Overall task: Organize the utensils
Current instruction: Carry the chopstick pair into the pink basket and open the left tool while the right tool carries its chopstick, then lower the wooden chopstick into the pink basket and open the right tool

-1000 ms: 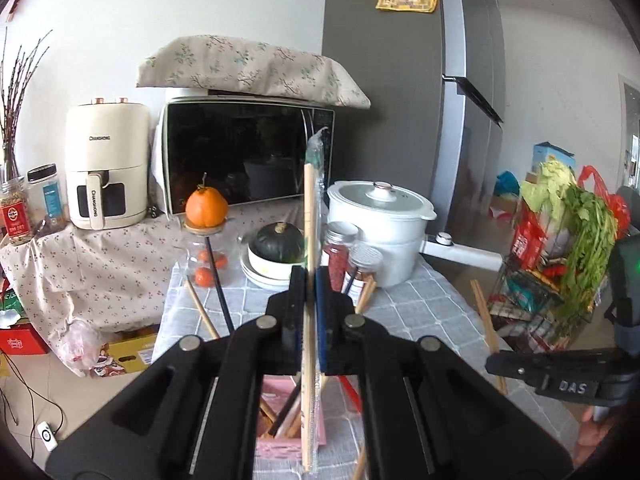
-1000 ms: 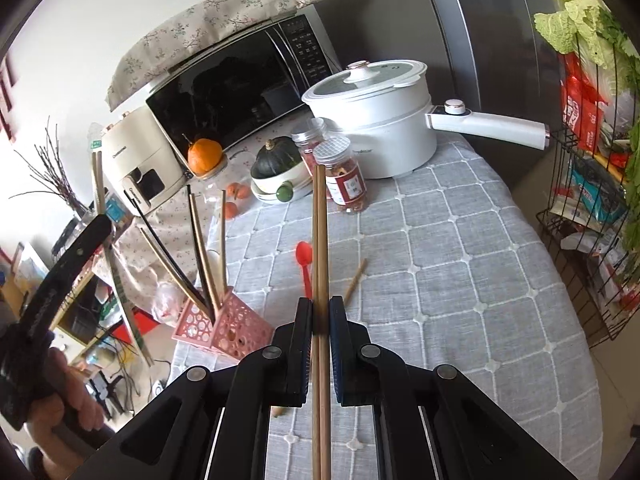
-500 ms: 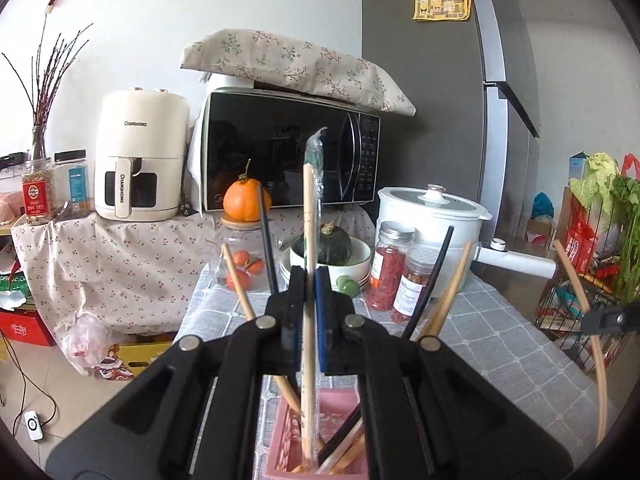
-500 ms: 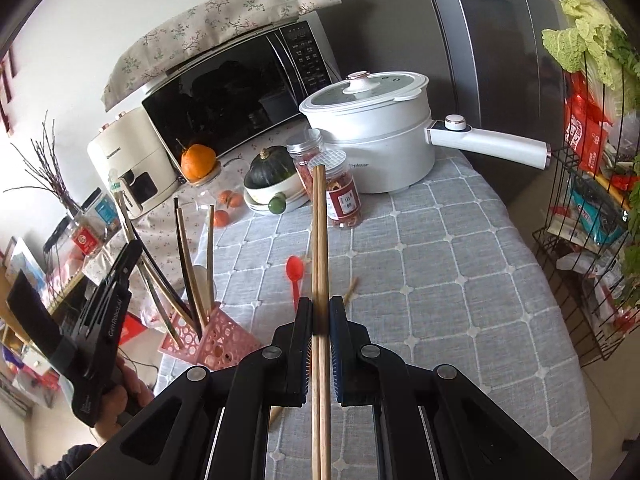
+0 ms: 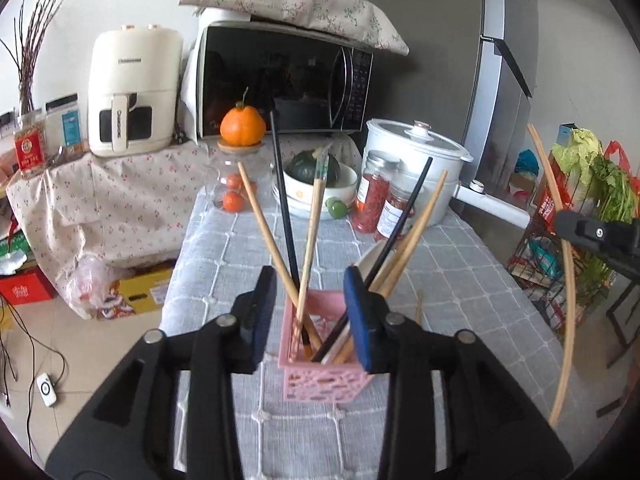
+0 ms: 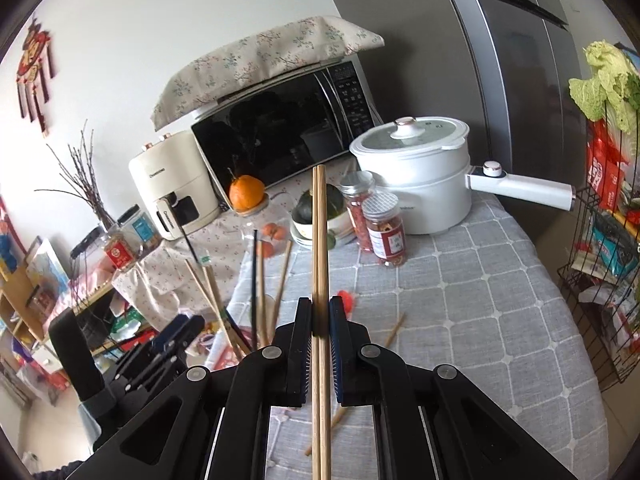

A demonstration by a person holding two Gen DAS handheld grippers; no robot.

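In the left wrist view a pink basket point(image 5: 320, 376) on the grey checked tablecloth holds several wooden and black chopsticks. My left gripper point(image 5: 310, 316) hangs just above it with its jaws opening. A paper-wrapped chopstick point(image 5: 316, 216) leans in the basket between the jaws, and neither pad touches it. My right gripper point(image 6: 320, 316) is shut on a pair of wooden chopsticks point(image 6: 320, 240) that point up and away over the table. The pair of wooden chopsticks point(image 5: 568, 280) also shows at the right edge of the left wrist view. The basket point(image 6: 236, 356) lies to the lower left of the right gripper.
A red spoon point(image 6: 346, 298) and a loose chopstick point(image 6: 394, 330) lie on the cloth. Behind stand a white pot point(image 6: 416, 176) with a long handle, two spice jars point(image 6: 386, 234), a bowl with a squash point(image 5: 316, 184) and a microwave point(image 5: 280, 84). A wire rack point(image 6: 600, 264) stands right.
The left gripper sank toward the basket and its jaws parted, letting go of the wrapped chopstick, which now stands in the basket. The right gripper rose a little with its pair.
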